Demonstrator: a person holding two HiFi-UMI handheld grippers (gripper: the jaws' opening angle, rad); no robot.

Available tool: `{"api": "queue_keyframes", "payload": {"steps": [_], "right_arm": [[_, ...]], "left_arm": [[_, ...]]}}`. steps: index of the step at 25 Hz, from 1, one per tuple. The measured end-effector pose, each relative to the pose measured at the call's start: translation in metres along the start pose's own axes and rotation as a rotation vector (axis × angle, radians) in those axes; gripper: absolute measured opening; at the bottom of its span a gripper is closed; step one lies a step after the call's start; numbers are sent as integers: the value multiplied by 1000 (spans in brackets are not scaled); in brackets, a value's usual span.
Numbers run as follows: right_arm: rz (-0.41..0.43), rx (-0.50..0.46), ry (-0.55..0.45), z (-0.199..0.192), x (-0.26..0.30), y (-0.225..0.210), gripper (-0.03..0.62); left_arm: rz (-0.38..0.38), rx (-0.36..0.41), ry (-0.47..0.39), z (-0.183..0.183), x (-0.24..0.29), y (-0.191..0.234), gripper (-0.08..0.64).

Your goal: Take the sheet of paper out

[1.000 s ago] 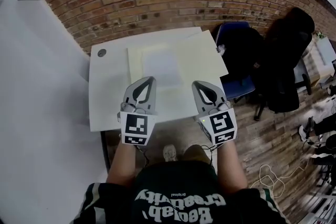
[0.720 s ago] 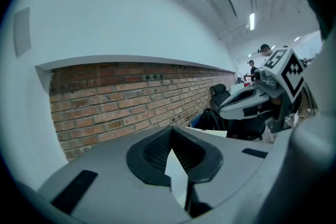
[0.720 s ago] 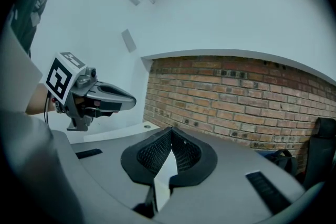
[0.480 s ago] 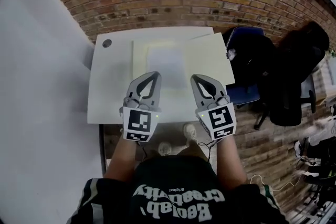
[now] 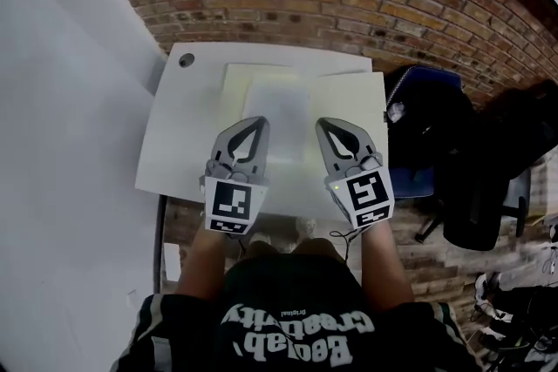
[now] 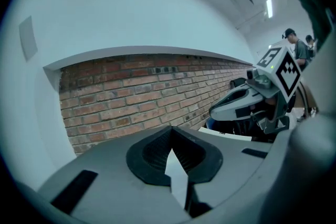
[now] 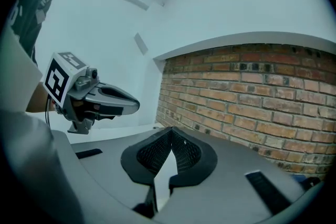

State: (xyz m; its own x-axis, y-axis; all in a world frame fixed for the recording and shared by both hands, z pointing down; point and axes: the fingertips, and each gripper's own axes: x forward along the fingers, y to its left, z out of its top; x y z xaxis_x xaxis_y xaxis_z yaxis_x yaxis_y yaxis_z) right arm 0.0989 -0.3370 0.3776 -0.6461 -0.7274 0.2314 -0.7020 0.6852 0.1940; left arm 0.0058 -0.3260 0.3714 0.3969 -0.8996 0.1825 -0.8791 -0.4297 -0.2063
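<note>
The sheet of paper (image 5: pixel 277 100) lies flat in the upper middle of the head view, a paler rectangle on or inside a cream folder (image 5: pixel 349 100) on the white table (image 5: pixel 174 135); which of the two I cannot tell. It looks thin, light, limp and easily creased, so I would pinch it lightly at a free corner or its near edge while pinning the folder. The left gripper (image 5: pixel 258 123) and right gripper (image 5: pixel 321 123) flank it, jaws pressed together on nothing.

Left gripper (image 5: pixel 260 121) and right gripper (image 5: pixel 321 124) side by side, jaws of each together.
</note>
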Motion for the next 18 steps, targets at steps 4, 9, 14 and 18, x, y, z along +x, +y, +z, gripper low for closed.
{"api": "queue_keyframes", "payload": {"steps": [4, 9, 14, 18], "right_arm": [[74, -11, 0, -8, 8, -12, -7], [162, -37, -27, -11, 15, -17, -6], [241, -90, -34, -21, 17, -14, -4], [310, -132, -4, -39, 20, -4, 71]], "left_arm": [[53, -5, 25, -2, 12, -5, 2], [108, -7, 40, -5, 21, -12, 2], [153, -9, 58, -10, 23, -22, 2], [161, -2, 82, -17, 23, -31, 2]]}}
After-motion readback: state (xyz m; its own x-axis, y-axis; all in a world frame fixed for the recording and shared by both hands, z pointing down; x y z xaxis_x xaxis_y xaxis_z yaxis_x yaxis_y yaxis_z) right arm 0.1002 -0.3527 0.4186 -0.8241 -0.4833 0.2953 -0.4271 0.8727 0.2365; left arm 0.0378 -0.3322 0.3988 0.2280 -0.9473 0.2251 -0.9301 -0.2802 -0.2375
